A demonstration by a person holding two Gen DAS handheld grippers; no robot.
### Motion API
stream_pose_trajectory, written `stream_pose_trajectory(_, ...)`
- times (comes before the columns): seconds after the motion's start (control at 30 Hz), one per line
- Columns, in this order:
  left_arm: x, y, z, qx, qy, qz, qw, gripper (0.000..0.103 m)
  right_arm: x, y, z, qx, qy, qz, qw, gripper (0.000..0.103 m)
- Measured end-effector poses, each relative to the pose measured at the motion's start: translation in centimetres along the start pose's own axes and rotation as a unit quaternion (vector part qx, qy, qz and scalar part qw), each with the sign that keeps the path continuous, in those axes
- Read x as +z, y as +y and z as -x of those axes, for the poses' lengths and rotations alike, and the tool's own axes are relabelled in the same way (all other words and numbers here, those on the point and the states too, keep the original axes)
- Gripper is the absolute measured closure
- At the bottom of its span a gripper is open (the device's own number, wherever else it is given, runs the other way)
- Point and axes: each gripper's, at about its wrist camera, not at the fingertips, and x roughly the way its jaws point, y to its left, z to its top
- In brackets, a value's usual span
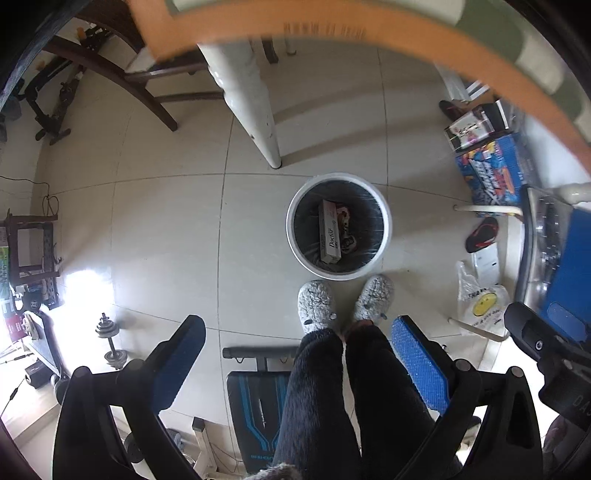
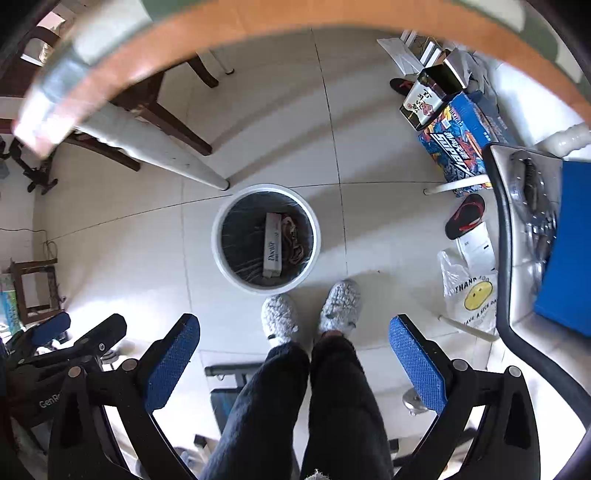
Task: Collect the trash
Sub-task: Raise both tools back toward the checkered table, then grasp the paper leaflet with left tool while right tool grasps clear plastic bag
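Note:
A white round trash bin [image 1: 386,229] with a dark liner stands on the tiled floor in front of the person's slippered feet; it also shows in the right wrist view [image 2: 218,236]. Inside lie a long white carton [image 1: 330,232], seen too in the right wrist view [image 2: 273,244], and a crumpled wrapper [image 1: 346,225]. My left gripper [image 1: 297,336] is open and empty, high above the floor. My right gripper [image 2: 293,334] is open and empty at the same height. Both point down at the bin.
An orange table edge [image 1: 369,33] arcs across the top. A white table leg [image 1: 255,103] and a dark chair [image 1: 110,62] stand behind the bin. Boxes [image 2: 458,144], sandals [image 2: 465,218] and a smiley plastic bag [image 2: 472,295] lie at right. A weight bench [image 1: 255,406] and dumbbell [image 1: 109,339] sit below.

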Motion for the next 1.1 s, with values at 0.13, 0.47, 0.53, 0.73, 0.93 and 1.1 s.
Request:
stream_pose_trajectory(0.13,-0.2,-0.3,5.2,-0.001,-0.033,-0.005,0.9994,0.0,-0.8,0.0,5.8,0.022,-0.003,-0.012,1.0,0.0)
stream_pose_trajectory(0.47,8.5,-5.7,17.0,0.02,-0.168,-0.049,0.9844,0.0,4.6,-3.5,19.8,0.073,-0.09,-0.084,0.99,0.0)
stream_pose_trajectory(0.53,11.5,-8.2,18.7,0.033,-0.197,-0.076,0.9769,0.0,6.6,-4.8,21.8,0.075,-0.106,-0.093,0.987,0.0)
stream_pose_trajectory(0.73,20.7,-16.8,20.4,0.072,-0.231,-0.183,0.9527,0.0,15.6,-11.7,25.6,0.059,-0.132,-0.123,0.982,0.0)
stream_pose_trajectory(0.93,31.0,-26.2,17.3,0.096,-0.189,-0.29,0.9333,0.0,24.6,-19.9,24.4,0.059,-0.116,-0.167,0.977,0.0)
stream_pose_trajectory(1.1,36.9,-33.0,11.8,0.134,-0.126,-0.39,0.9023,0.001,32.3,-25.7,22.0,0.062,-0.095,-0.216,0.97,0.0)
